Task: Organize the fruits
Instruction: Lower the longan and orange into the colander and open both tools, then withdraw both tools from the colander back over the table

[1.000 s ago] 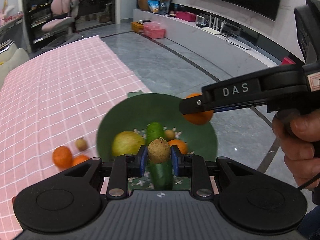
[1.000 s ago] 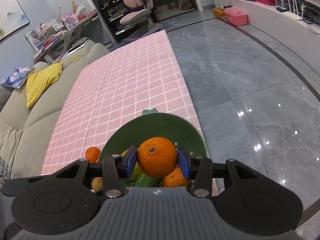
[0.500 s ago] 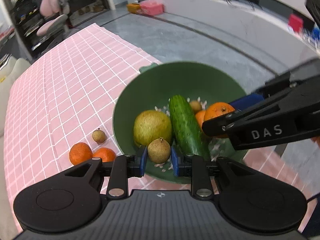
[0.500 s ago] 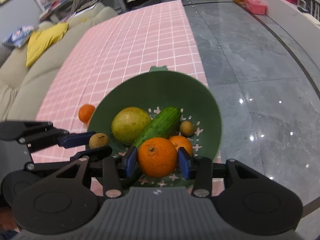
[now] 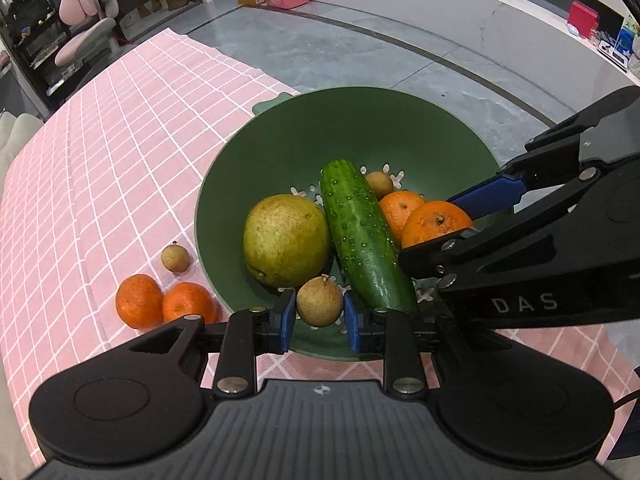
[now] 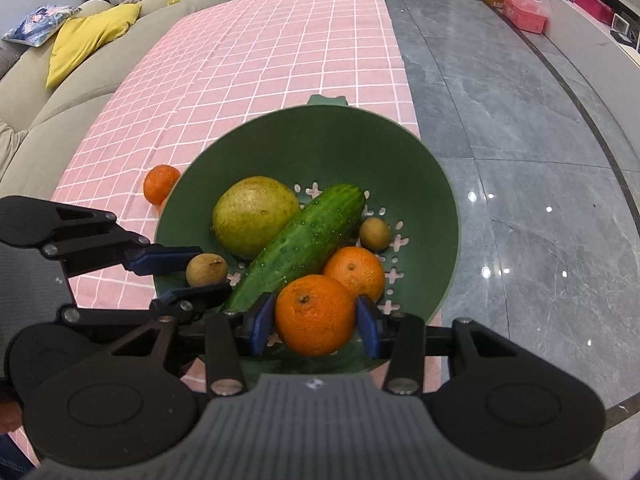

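A green colander bowl (image 5: 360,128) (image 6: 400,160) stands on the pink checked tablecloth. It holds a yellow-green pear (image 5: 286,235), a cucumber (image 5: 360,232), an orange (image 5: 400,206) and a small brown longan (image 5: 379,184). My left gripper (image 5: 319,316) is shut on a brown longan (image 5: 319,306) just inside the bowl's near rim. My right gripper (image 6: 316,318) is shut on an orange (image 6: 316,314) low over the bowl's near side, beside the cucumber (image 6: 300,246).
Two oranges (image 5: 138,300) (image 5: 188,304) and a loose longan (image 5: 175,256) lie on the tablecloth (image 5: 100,160) left of the bowl. The table edge and grey floor (image 6: 520,140) lie right of the bowl. A sofa with a yellow cushion (image 6: 84,40) stands on the left.
Both grippers have come down and closer over the bowl with their fruit. The longan and the orange now sit low inside the bowl's near side.
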`<state>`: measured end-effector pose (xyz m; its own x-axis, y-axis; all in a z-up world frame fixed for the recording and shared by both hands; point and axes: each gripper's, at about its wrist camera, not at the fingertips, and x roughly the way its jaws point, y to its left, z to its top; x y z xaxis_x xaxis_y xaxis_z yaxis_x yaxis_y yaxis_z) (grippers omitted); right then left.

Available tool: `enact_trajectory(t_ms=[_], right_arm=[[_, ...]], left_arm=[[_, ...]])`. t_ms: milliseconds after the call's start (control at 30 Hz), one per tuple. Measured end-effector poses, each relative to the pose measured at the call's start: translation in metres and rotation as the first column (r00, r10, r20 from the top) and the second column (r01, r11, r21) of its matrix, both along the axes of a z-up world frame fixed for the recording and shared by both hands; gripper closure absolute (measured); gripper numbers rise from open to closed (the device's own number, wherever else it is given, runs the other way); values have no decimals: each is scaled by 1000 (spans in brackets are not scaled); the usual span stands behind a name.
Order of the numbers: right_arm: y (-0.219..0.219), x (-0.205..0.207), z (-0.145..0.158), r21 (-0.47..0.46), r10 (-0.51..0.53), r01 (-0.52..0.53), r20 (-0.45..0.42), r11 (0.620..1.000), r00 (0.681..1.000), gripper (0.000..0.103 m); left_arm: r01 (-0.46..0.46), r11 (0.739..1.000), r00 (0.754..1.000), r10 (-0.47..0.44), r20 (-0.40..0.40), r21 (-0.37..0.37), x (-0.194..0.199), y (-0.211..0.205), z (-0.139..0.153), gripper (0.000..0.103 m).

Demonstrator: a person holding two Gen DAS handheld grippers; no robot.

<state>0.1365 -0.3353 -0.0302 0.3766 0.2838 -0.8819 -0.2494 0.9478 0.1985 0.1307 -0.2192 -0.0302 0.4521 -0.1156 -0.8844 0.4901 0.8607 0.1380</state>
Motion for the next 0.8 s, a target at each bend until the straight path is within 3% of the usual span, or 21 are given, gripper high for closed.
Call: enact_trajectory(t_ms=[167,233,300,533,800], right_arm=[[-2,1,0,2,-18,18,-6,1000,1000,60],[-2,3,2,6,-24,24,0,1000,1000,60],[-1,3,4,14,-31,31,8,999,999,60],[11,7,22,45,-29,26,48,999,998,60],[38,8,36,65,12,-18,85,998,996,59]], left_arm=[[-15,1000,1000,15,14,4,-1,2,4,62],[-18,1000,1000,19,25,-8,-3,5,8,52],[-27,999,999,28,37,-29,-5,9,14,48],[-94,991,993,101,68,-95,-13,33,34,43],[-198,970,975,209,74,-138,-31,91,50,42]])
